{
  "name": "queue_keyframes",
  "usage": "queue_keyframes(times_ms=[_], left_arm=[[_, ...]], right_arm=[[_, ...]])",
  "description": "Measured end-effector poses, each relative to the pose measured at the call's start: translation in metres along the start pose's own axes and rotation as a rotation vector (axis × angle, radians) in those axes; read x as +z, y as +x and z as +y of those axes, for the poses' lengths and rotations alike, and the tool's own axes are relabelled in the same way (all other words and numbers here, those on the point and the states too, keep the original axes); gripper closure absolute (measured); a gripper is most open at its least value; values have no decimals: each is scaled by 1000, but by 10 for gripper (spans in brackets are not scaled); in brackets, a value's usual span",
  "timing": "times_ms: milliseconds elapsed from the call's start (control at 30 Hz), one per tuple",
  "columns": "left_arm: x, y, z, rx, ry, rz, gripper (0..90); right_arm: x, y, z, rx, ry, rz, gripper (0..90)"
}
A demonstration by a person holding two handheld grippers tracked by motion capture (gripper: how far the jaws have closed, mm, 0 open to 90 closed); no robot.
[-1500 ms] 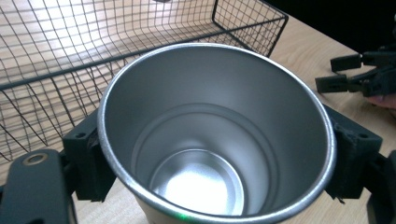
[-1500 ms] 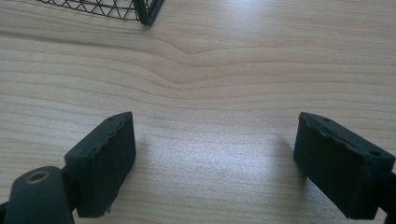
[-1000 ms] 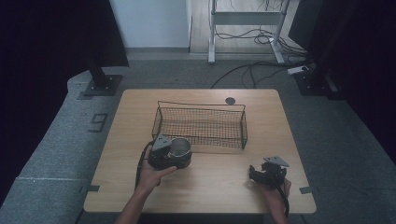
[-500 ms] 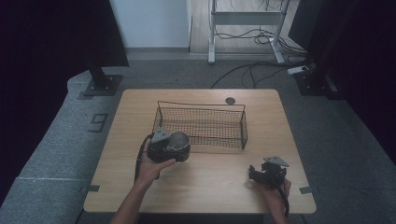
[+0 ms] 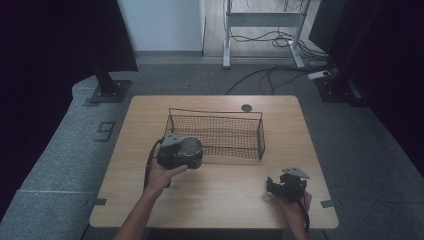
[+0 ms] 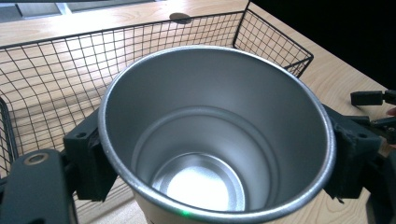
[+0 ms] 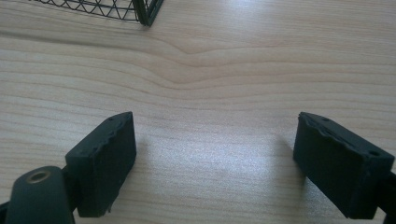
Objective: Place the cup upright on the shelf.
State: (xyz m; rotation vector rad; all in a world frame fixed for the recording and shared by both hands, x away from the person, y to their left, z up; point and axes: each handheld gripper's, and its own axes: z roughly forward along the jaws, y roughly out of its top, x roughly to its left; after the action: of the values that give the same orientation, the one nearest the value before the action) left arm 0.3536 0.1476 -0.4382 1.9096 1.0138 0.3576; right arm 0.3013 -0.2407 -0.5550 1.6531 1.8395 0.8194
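My jaws clamp either side of an upright, empty metal cup [image 6: 215,140], shiny inside with its mouth open upward, just at the wire basket's [image 6: 56,70] near wall.

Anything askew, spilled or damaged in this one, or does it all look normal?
Nothing stands out. The metal cup is empty and undented, clamped by its sides in the left gripper at the near edge of the wire basket, which sits square on the table. The right gripper is open over bare wood.

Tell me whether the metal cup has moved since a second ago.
Yes. The metal cup, clamped in the left gripper, has shifted slightly away from the person, toward the wire basket front left corner.
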Motion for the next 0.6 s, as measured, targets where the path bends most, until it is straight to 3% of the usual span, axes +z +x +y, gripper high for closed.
queue_keyframes(times_ms=[167,600], left_arm=[[2,1,5,-9,0,-8,157],[9,2,16,4,9,15,157]], right_arm=[[0,0,0,0,0,0,130],[0,0,0,0,-1,0,130]])
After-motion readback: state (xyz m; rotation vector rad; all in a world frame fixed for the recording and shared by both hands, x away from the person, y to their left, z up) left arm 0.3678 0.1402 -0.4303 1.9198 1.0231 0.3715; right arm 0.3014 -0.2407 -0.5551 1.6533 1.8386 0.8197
